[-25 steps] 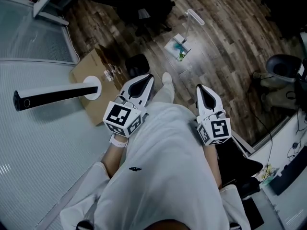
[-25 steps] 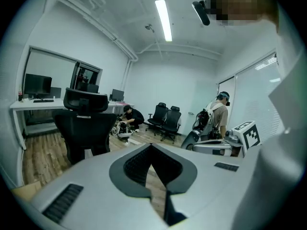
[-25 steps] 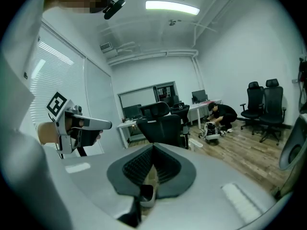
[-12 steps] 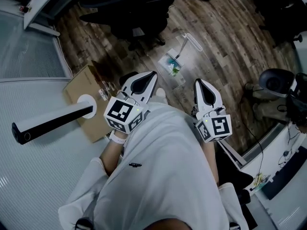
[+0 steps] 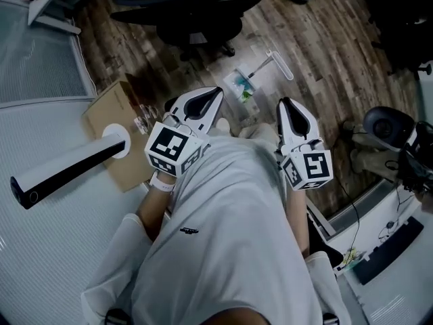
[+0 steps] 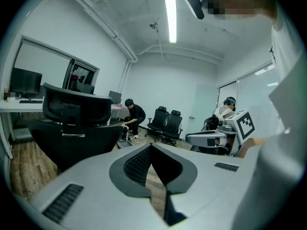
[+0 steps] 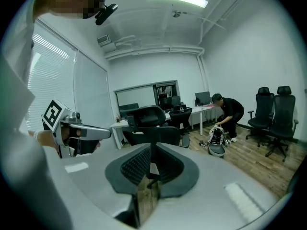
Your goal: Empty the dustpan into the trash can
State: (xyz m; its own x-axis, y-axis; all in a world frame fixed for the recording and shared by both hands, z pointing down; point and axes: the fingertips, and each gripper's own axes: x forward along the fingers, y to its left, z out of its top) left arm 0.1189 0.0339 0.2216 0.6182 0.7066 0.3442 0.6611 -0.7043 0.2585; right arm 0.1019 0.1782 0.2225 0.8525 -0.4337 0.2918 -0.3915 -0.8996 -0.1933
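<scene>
Dustpan (image 5: 241, 87) flat on wood floor (image 5: 325, 53), long handle slanting away to the right; holds green and blue scraps. Lies just ahead of both claws, touched by neither. Left gripper (image 5: 216, 91) clamped fully together, empty. Right gripper (image 5: 284, 103) parted a crack, just been easing apart, nothing inside. Beyond, black office chair (image 5: 196, 19); off left, white post (image 5: 67, 164) standing on cardboard sheet (image 5: 111, 110)
</scene>
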